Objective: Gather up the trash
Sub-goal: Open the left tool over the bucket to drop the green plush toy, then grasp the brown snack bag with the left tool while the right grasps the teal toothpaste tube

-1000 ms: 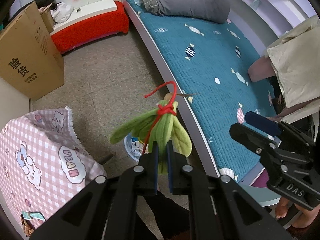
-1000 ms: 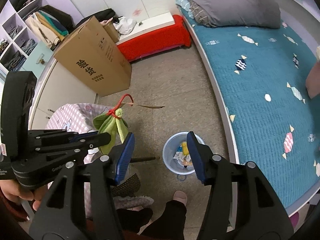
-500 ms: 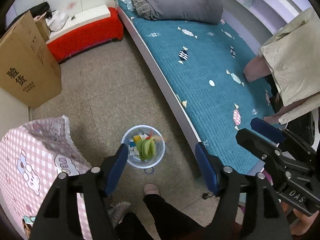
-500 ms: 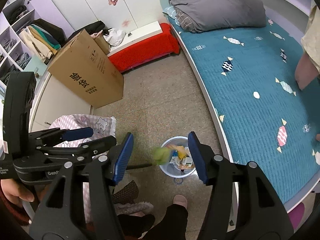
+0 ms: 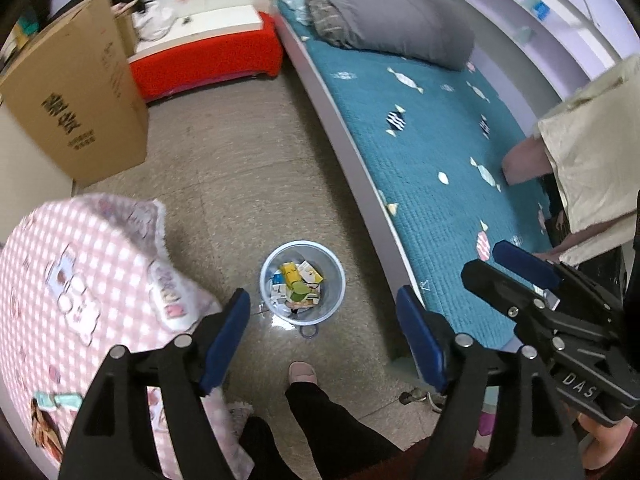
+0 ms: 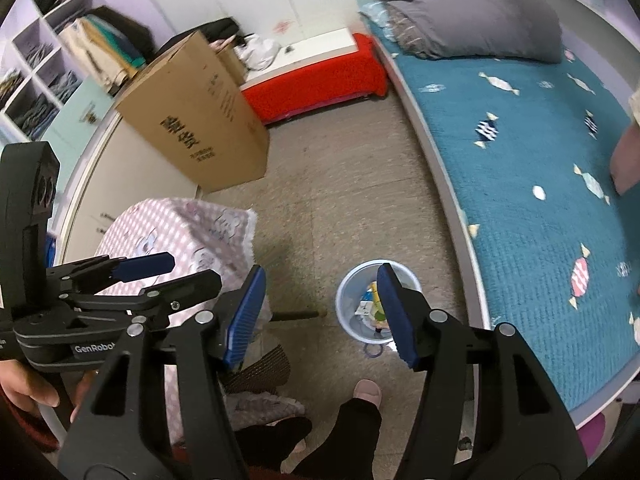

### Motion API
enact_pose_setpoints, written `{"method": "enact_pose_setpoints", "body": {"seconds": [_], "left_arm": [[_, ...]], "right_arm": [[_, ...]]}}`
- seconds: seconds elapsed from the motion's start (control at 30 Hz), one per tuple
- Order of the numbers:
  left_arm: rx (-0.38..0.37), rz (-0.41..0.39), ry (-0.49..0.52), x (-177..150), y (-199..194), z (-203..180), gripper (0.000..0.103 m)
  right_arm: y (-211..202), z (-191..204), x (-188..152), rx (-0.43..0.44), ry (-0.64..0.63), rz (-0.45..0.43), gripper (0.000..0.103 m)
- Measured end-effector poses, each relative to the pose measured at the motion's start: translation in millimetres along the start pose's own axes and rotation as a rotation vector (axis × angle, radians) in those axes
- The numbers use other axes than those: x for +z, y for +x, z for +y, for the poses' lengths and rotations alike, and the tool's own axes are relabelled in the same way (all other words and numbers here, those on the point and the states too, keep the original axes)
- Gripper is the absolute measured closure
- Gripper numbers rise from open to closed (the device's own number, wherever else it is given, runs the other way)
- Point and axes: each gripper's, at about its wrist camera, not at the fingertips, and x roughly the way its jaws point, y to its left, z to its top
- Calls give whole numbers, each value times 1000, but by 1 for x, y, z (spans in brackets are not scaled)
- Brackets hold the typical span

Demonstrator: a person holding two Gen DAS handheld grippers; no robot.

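Two grippers hang over a speckled grey-brown tiled floor (image 5: 240,152). Your left gripper (image 5: 324,332) stands released; its jaws have just been opening further and nothing sits between the blue pads. Your right gripper (image 6: 320,312) is likewise parted and empty. The small round pale-blue plastic waste bin (image 5: 303,282) stands on the floor directly below, near the bed edge, holding yellow, green and white packaging scraps (image 5: 298,284). A teal quilted mattress with a candy print (image 5: 432,152) runs along the right, with a folded grey duvet (image 5: 384,12) at its far end. A brown cardboard box (image 5: 76,108) and a red-covered low bench (image 5: 208,60) line the far wall. A pink checked cloth (image 5: 80,280) covers a surface on your left.
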Motion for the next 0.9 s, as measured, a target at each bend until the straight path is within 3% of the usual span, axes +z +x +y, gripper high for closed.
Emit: {"method": "enact_pose_setpoints", "body": {"seconds": [0.2,0.43,0.67,0.9], "left_arm": [[18,-19,-97,-33,-25,66,29],[70,-35,-231,-85,-63,172,29],[133,-23,-378,-153,-93,284,29],[212,7,-438,-213,-111,368,29]], "right_arm": [[22,65,-10,39,-81,47,45],[55,167,-34,110,-206,115,44],[100,275,-79,163,-352,210,43],[146,359,-131,174,-508,276,41]]}}
